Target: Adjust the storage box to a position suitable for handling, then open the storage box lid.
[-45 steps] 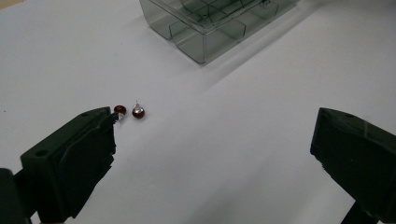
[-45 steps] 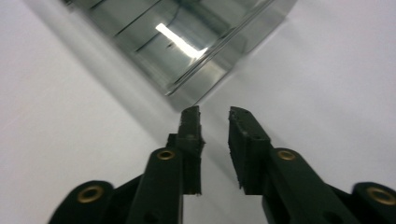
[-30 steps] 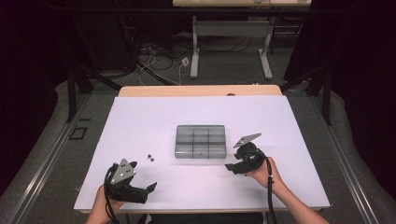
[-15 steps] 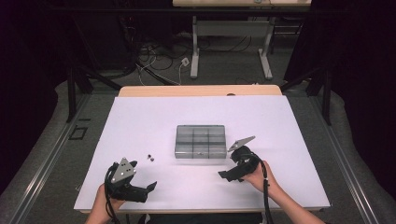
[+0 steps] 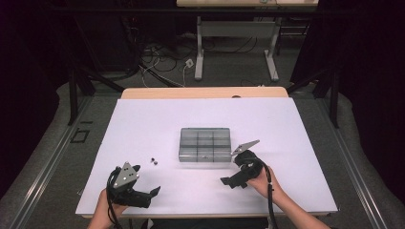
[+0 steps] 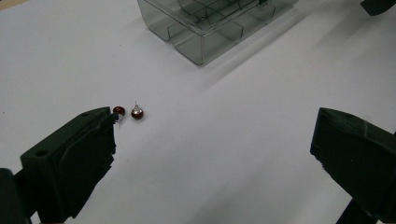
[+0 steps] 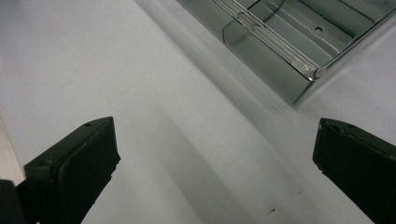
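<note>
Black hand-held gripper (image 5: 232, 182) w/ grey triangular plate, black cable; bare forearms.

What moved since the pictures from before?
The right gripper drew back from the clear box toward the table's near edge, and its jaws have just been opening, with nothing between them. The left gripper, the box and the two red studs stayed put.

White tabletop (image 5: 143, 124) with three obstacles: a clear compartment box (image 5: 205, 144) at centre and two small red beads (image 6: 130, 111) to its left, just ahead of the left gripper (image 5: 145, 195). Bare surface lies between beads and box, along the near edge between the left and right gripper (image 5: 230, 179), and across the far half.
</note>
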`<action>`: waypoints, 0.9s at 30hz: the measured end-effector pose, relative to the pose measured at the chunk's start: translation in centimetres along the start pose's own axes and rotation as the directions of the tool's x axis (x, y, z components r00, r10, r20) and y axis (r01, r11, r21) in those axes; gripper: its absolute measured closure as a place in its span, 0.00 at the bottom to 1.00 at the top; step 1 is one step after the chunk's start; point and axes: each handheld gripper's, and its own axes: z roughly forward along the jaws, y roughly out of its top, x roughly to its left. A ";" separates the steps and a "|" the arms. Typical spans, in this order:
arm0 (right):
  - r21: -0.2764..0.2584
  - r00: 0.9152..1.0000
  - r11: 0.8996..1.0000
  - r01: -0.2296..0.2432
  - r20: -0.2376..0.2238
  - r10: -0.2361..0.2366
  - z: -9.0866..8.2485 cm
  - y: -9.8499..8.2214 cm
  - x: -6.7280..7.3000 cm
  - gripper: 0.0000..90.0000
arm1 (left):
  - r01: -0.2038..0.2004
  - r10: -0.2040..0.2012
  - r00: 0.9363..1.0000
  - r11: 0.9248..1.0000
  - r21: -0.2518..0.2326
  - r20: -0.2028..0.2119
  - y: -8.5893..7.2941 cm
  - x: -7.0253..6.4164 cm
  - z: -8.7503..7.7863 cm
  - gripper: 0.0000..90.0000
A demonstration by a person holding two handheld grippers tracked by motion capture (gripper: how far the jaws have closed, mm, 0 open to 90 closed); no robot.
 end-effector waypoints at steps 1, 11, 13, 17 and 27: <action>0.000 1.000 1.000 0.000 0.000 0.000 0.0 0.0 0.0 0.00 | -0.001 0.001 1.000 1.000 0.000 0.001 0.0 0.0 0.0 0.00; -0.032 1.000 0.999 0.027 -0.014 -0.027 0.0 0.1 0.3 0.00 | -0.002 0.002 1.000 1.000 0.003 -0.001 0.0 0.0 0.0 0.00; -0.052 0.999 0.998 0.037 -0.025 -0.038 0.0 0.2 0.4 0.00 | 0.000 0.000 1.000 1.000 -0.001 -0.003 0.0 0.0 0.0 0.00; -0.059 0.997 0.997 0.056 -0.040 -0.059 0.1 0.3 0.8 0.00 | -0.003 0.003 1.000 1.000 -0.008 -0.006 0.0 -0.1 0.0 0.00; -0.059 0.996 0.997 0.057 -0.072 -0.061 1.4 1.1 2.0 0.00 | -0.008 0.008 1.000 1.000 0.008 0.002 0.1 0.0 0.1 0.00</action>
